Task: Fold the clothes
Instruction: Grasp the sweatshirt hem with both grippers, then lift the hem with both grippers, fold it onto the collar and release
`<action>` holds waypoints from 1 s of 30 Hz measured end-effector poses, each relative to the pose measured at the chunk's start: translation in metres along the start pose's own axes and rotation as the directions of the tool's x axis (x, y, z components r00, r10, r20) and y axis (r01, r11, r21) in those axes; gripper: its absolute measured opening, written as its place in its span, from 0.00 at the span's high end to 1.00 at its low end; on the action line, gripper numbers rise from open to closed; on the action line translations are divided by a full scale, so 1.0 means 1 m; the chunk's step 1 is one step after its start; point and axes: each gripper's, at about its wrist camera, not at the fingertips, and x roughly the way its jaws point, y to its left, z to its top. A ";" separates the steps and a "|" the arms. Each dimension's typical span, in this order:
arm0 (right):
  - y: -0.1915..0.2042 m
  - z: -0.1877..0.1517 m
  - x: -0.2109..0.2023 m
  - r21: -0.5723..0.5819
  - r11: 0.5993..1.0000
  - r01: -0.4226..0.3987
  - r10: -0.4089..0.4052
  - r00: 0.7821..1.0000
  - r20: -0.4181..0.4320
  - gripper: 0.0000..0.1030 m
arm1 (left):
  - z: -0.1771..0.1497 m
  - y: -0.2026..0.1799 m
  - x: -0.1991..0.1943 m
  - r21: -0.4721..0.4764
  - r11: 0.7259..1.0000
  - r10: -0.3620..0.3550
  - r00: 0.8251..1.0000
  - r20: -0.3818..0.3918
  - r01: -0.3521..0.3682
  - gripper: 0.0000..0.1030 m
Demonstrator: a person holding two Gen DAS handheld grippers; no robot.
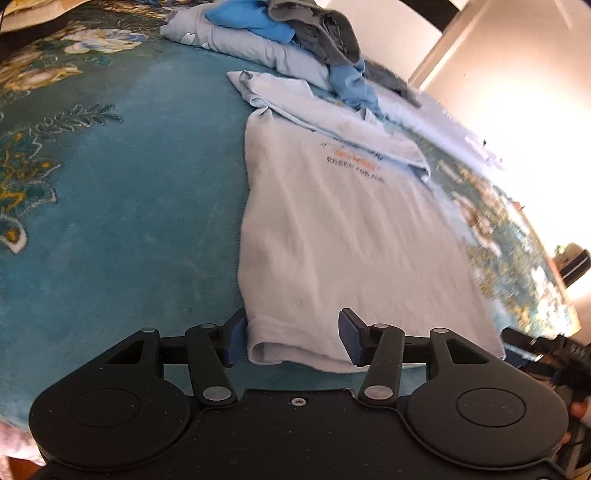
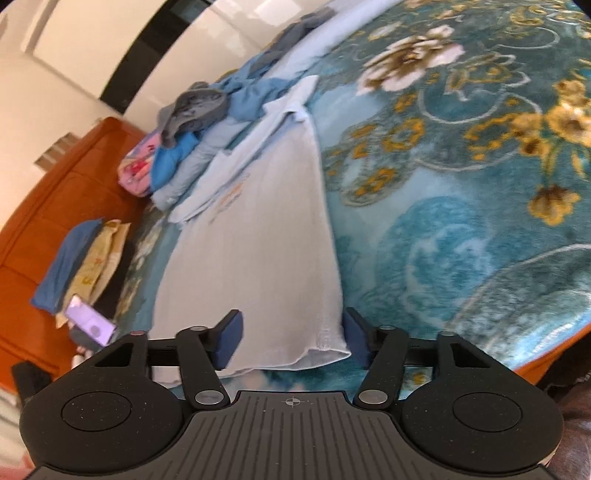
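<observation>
A teal floral blanket (image 1: 129, 206) covers the bed, and a pale blue T-shirt (image 1: 332, 229) lies flat on it, sleeves folded inward. Beyond it sits a heap of blue and grey clothes (image 1: 295, 33). White walls and an orange-brown headboard (image 2: 55, 206) frame the room. The left gripper (image 1: 291, 338) and right gripper (image 2: 291, 341) each straddle a hem corner, jaws parted, pads not pressing the cloth

Pale blue T-shirt (image 1: 332, 236) — flat, sleeves seemingly folded
</observation>
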 end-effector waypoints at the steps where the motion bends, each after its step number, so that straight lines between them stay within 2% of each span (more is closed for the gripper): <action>1: 0.001 0.000 0.002 -0.003 1.000 -0.001 0.001 1.000 -0.002 0.52 | -0.001 0.001 0.000 -0.008 1.000 -0.009 1.000 0.005 0.009 0.53; 5: -0.003 0.003 0.011 0.028 0.999 0.023 -0.023 1.000 -0.009 0.61 | -0.001 0.004 0.001 -0.029 0.999 -0.034 0.999 0.012 0.035 0.53; 8: -0.005 0.007 0.014 0.039 0.999 0.019 -0.019 1.000 -0.004 0.60 | -0.001 0.005 0.002 -0.036 0.998 -0.052 0.998 0.020 0.053 0.53; 10: -0.001 0.009 0.017 0.018 1.000 0.023 -0.023 1.000 -0.012 0.63 | -0.001 0.005 0.004 -0.041 0.998 -0.049 0.998 0.029 0.051 0.56; 11: 0.001 0.010 0.018 0.011 1.000 0.029 -0.029 0.999 -0.013 0.72 | 0.000 0.004 0.005 -0.043 0.998 -0.041 0.999 0.034 0.043 0.59; 13: 0.005 0.011 0.021 0.003 0.998 0.056 -0.056 0.998 -0.015 0.83 | 0.001 0.000 0.006 -0.026 1.000 0.000 0.999 0.043 0.001 0.71; 14: 0.007 0.011 0.020 -0.008 0.997 0.071 -0.071 0.997 -0.015 0.95 | 0.002 -0.003 0.006 -0.008 1.000 0.030 0.999 0.044 -0.030 0.84; 15: 0.010 0.011 0.019 -0.026 0.996 0.084 -0.085 0.996 -0.015 0.95 | 0.003 -0.005 0.006 0.003 0.999 0.044 0.998 0.047 -0.044 0.95; 17: 0.015 0.011 0.015 -0.052 0.994 0.091 -0.092 0.996 -0.009 0.96 | 0.003 -0.007 0.003 0.015 0.999 0.044 0.998 0.053 -0.045 0.98; 25: 0.034 0.002 -0.006 -0.165 0.976 0.142 -0.146 0.989 -0.012 0.97 | -0.009 -0.012 -0.014 0.080 0.994 0.063 0.995 0.076 -0.069 0.98; 30: 0.025 0.006 -0.012 -0.096 0.993 0.075 -0.075 0.997 -0.005 0.97 | -0.001 -0.010 -0.018 0.083 0.995 0.037 0.993 0.112 -0.047 0.98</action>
